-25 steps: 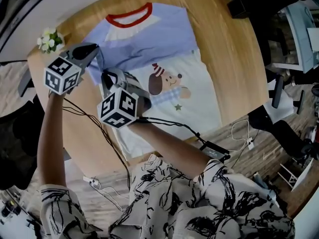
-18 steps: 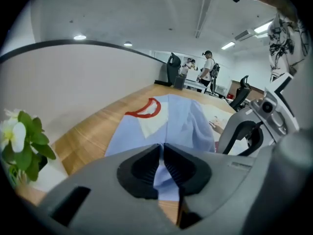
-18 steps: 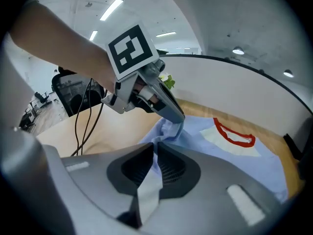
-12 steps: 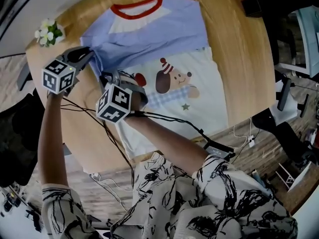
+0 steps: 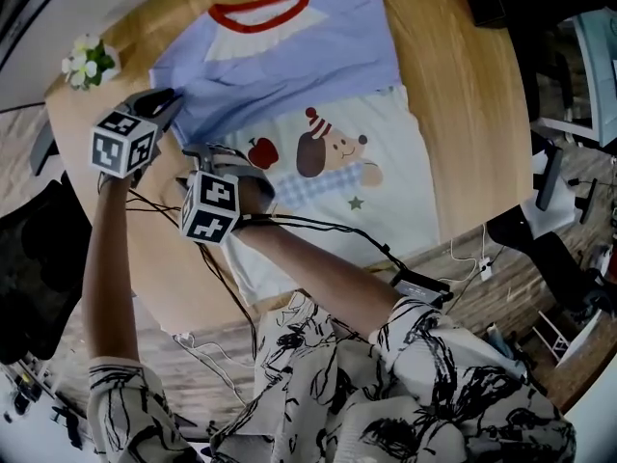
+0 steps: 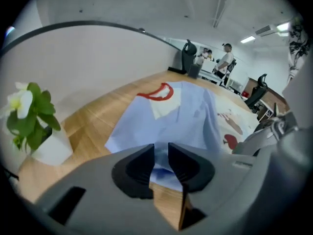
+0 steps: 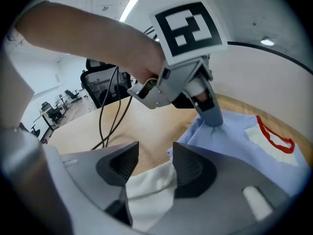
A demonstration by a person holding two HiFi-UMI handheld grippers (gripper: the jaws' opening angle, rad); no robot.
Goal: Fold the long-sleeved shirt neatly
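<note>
Both grippers sit lower than second ago, jaws just been opening.
- Flower pot [image 5: 87,64] far left, near table [image 5: 468,114] edge.
- Left gripper [image 5: 172,99]: jaws narrowly parted, blue shoulder cloth in gap, seemingly let go.
- Right gripper [image 5: 200,152]: jaws wider apart, white cloth edge between, unheld.
- Long-sleeved shirt [image 5: 328,75]: flat, print up, mid-table.
- Risk: left gap slim; cloth snagging on pad during withdrawal drags left fold open.

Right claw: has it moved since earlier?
Yes: the right claw went left, off the apple print. Its jaws have just been opening, shirt between them.
</note>
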